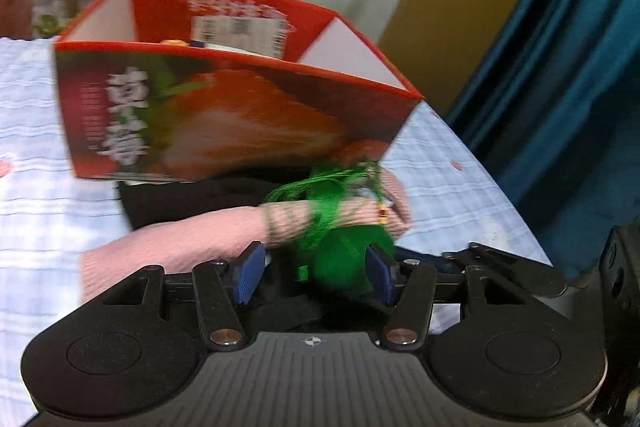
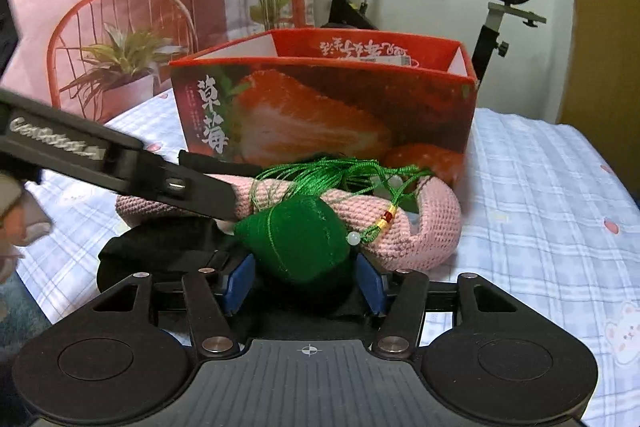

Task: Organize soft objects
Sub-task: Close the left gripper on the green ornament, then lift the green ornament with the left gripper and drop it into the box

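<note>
A green plush pouch (image 2: pixel 296 239) with green cords and beads lies across a pink knitted piece (image 2: pixel 432 223), in front of a red strawberry box (image 2: pixel 320 107). My right gripper (image 2: pixel 305 283) is shut on the pouch, both blue pads against its sides. In the left wrist view the same pouch (image 1: pixel 344 263) sits between the jaws of my left gripper (image 1: pixel 315 273). It touches only the right pad, with a dark gap at the left pad, so this gripper is open. The pink knit (image 1: pixel 192 239) runs just beyond its left pad. The left gripper's finger (image 2: pixel 192 191) reaches in from the left over the knit.
A black cloth (image 2: pixel 160 247) lies under the knit on the blue checked bed sheet (image 2: pixel 540 187). The open-topped box (image 1: pixel 224 115) holds some printed packets. An exercise bike (image 2: pixel 492 23) and potted plants (image 2: pixel 120 67) stand behind; a blue curtain (image 1: pixel 560 67) hangs right.
</note>
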{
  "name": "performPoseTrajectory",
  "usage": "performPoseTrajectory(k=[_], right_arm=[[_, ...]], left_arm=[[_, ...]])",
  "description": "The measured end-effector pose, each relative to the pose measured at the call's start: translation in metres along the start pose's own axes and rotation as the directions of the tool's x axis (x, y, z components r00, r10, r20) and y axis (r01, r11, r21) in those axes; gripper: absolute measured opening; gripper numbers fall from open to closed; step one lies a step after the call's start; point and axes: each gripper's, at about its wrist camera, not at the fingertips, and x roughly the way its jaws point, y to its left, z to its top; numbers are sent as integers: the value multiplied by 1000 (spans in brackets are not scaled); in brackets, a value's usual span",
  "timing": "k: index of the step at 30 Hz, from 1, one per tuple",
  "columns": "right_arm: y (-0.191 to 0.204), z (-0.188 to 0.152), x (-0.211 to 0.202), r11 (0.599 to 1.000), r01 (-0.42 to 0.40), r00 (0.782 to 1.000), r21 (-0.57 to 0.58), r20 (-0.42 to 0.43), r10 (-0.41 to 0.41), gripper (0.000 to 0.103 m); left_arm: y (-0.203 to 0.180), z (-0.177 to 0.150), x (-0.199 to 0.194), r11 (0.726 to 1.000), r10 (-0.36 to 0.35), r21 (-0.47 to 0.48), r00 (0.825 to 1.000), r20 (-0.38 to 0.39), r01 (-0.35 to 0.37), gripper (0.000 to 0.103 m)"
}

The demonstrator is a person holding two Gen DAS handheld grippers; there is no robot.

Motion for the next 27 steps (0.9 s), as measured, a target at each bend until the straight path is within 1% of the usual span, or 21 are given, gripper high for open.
performPoseTrajectory(k=[4, 8, 12, 14, 16, 17, 18, 20, 24, 27], right_arm=[[5, -2, 1, 999, -11, 1000, -45, 4, 11, 52], [2, -2, 4, 1000, -11, 1000, -23, 2, 11, 53], [-2, -3, 5, 1000, -19, 1000, 2, 4, 19, 53], [-3, -4, 6, 1000, -25, 1000, 6, 3, 25, 52], [-2, -4, 7, 1000, -25, 1000, 5, 2, 25, 52], [-2, -4, 7, 1000, -24, 1000, 5, 4, 24, 50], [-2, -4, 6, 1000, -27, 1000, 6, 7, 27, 48], [-1, -1, 4, 1000, -23, 1000, 8, 15, 22, 47], [-2, 13, -10, 999, -35, 997, 13, 69, 34, 46], [0, 32, -21, 999, -34, 992, -22, 121, 36, 46]], left_arm=[[-5, 2, 15, 1000, -26, -5, 999, -26, 26, 58], [-1, -1, 24, 995, -89, -55, 995, -50, 86, 58], [-1, -6, 27, 991, -130, -51, 989, -70, 126, 57], [1, -7, 30, 988, -144, -60, 987, -72, 140, 57], [2, -7, 32, 989, -138, -70, 988, -69, 133, 53], [3, -7, 32, 989, -134, -72, 989, -62, 129, 51], [3, -6, 30, 988, -137, -73, 989, -52, 133, 50], [1, 0, 22, 988, -143, -60, 989, -26, 141, 50], [-3, 15, -3, 988, -147, -31, 988, 47, 148, 50], [-5, 32, -24, 987, -155, -22, 982, 111, 158, 50]])
